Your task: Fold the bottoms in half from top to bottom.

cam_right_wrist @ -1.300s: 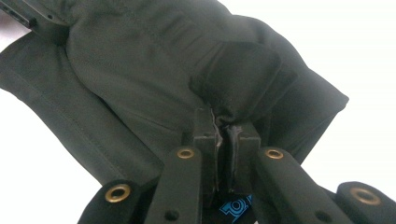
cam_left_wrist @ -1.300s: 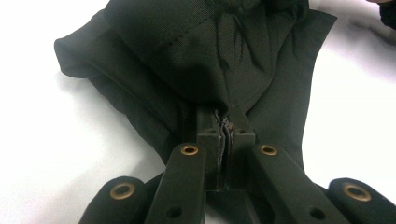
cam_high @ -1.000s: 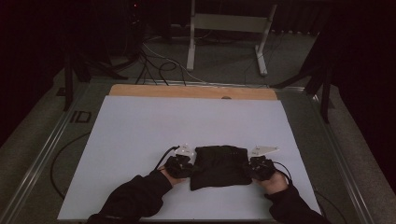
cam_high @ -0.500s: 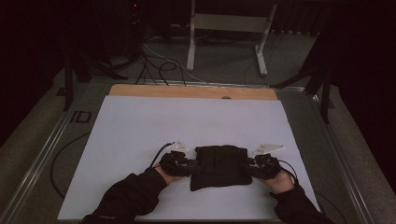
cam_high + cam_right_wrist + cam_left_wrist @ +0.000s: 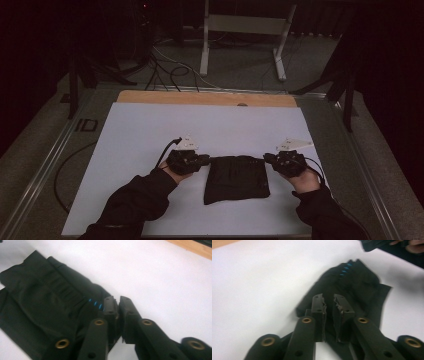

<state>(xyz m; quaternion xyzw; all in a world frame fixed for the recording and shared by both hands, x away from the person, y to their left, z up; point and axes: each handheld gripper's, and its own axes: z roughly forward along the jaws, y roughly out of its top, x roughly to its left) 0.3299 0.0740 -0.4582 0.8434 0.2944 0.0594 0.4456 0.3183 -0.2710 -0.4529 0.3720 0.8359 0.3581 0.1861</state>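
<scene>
In the high view a folded black garment (image 5: 236,179) lies on the near half of a white sheet (image 5: 150,130) that covers the table, a little right of the middle. The left gripper (image 5: 204,160) meets the garment's far left corner and the right gripper (image 5: 267,159) its far right corner, each held by a hand whose dark sleeve comes in from the near edge. A cable (image 5: 167,150) loops from the left gripper across the sheet. A strip of bare wood (image 5: 200,98) runs along the far edge of the table, and past it on the floor stand a white metal frame (image 5: 245,30) and a tangle of black cables (image 5: 165,70); nothing lies between the grippers and the cloth. In the left gripper view the two black jaws have just been closing and stand nearly together, with a fold of the black cloth pinched between the pads; the rest of the garment spreads away beyond them, a row of small blue stitches (image 5: 344,270) showing on it, and the other gripper sits at the top right corner. In the right gripper view the jaws have likewise just drawn in to a narrow gap and nip the garment's edge beside the blue stitches, the cloth spreading to the left over the white sheet.
</scene>
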